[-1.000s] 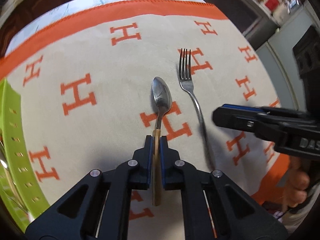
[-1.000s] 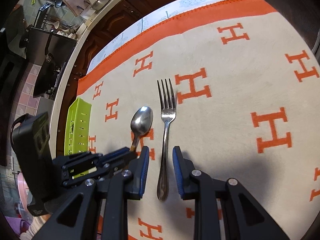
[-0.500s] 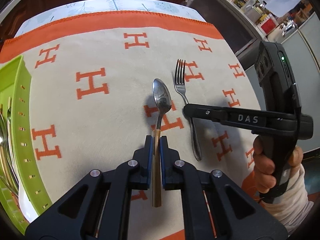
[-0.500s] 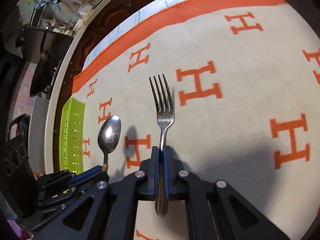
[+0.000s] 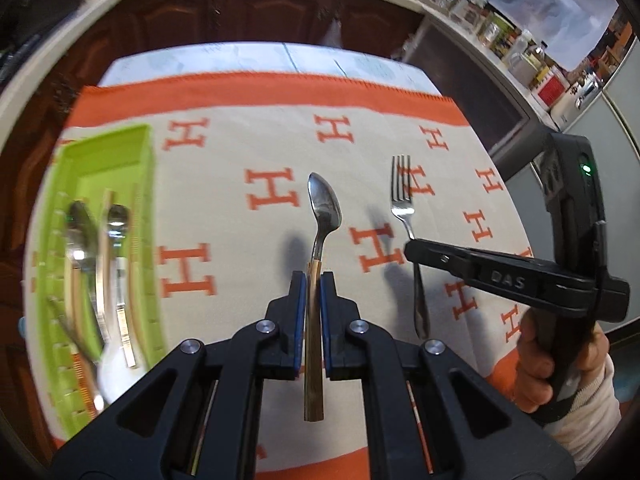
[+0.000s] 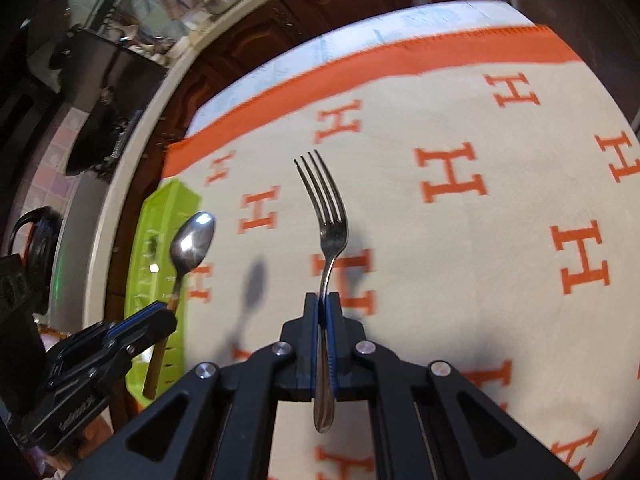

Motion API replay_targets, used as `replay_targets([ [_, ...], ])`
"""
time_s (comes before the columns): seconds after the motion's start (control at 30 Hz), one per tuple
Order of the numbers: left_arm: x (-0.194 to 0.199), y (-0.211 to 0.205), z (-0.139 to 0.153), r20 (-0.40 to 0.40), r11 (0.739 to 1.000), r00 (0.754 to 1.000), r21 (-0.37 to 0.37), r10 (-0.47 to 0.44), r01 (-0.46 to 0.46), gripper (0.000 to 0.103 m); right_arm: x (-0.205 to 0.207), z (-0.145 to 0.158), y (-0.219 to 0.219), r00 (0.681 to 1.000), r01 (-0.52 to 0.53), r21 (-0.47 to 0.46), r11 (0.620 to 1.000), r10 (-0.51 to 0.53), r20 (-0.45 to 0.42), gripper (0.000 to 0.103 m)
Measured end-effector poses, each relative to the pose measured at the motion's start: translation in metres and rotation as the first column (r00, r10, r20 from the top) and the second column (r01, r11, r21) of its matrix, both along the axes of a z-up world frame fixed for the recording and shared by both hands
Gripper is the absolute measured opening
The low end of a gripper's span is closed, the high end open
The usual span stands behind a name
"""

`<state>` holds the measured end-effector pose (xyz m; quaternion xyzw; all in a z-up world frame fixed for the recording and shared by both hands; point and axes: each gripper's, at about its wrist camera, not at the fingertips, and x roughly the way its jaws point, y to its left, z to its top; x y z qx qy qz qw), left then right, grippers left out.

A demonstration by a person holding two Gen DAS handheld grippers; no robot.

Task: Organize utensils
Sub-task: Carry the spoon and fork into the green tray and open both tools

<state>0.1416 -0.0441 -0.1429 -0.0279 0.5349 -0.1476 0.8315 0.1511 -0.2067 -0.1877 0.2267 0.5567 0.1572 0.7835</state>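
Presently, my left gripper: pressed together on the handle of the spoon, whose brass-coloured end sticks out behind my blue pads.
Spoon: held clear of the cloth, bowl pointing away from me; its shadow lies on the cloth to the left of the bowl. From my right wrist view the spoon shows in front of the green tray's near wall.
My right gripper: pinching the fork low on its neck, the handle end hanging out behind my fingers.
Fork: raised off the cloth, tines pointing away from me; from my left wrist view the fork is to the right of the spoon, well apart from it, and my right gripper crosses its stem.
Green tray: landmark, at the left edge of the cloth, left of the spoon; its walls are perforated.
Tray contents: several utensils lying lengthwise, among them two spoon bowls side by side; blur hides the exact count.
Cloth: cream with orange H letters and an orange border, covering the table under both utensils; also seen from my right wrist.
My right hand: wrapped around the black grip of the right tool, right of the fork, with a pale sleeve below it.
Background: dark wooden cabinet doors beyond the tray's far end.
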Motion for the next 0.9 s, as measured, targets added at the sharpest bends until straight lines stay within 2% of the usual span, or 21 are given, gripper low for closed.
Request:
replay_targets([
  [0.33, -0.034, 0.053, 0.057, 0.118, 0.998, 0.991, 0.007, 0.069, -0.07, 0.005, -0.019, 0.081, 0.051, 0.991, -0.079, 0.075, 0.994, 0.069, 0.119, 0.002],
  [0.57, -0.047, 0.103, 0.095, 0.194, 0.99, 0.971, 0.0, 0.139, -0.142, 0.005, -0.011, 0.117, 0.109, 0.983, -0.133, 0.089, 0.987, 0.12, 0.138, 0.002],
  [0.7, -0.044, 0.136, 0.099, 0.198, 0.98, 0.961, 0.001, 0.193, -0.197, 0.004, -0.001, 0.116, 0.149, 0.98, -0.167, 0.072, 0.983, 0.158, 0.119, 0.002],
  [0.9, -0.037, 0.176, 0.07, 0.139, 0.962, 0.953, -0.007, 0.27, -0.272, 0.0, 0.018, 0.076, 0.2, 0.98, -0.201, 0.015, 0.98, 0.201, 0.011, 0.002],
])
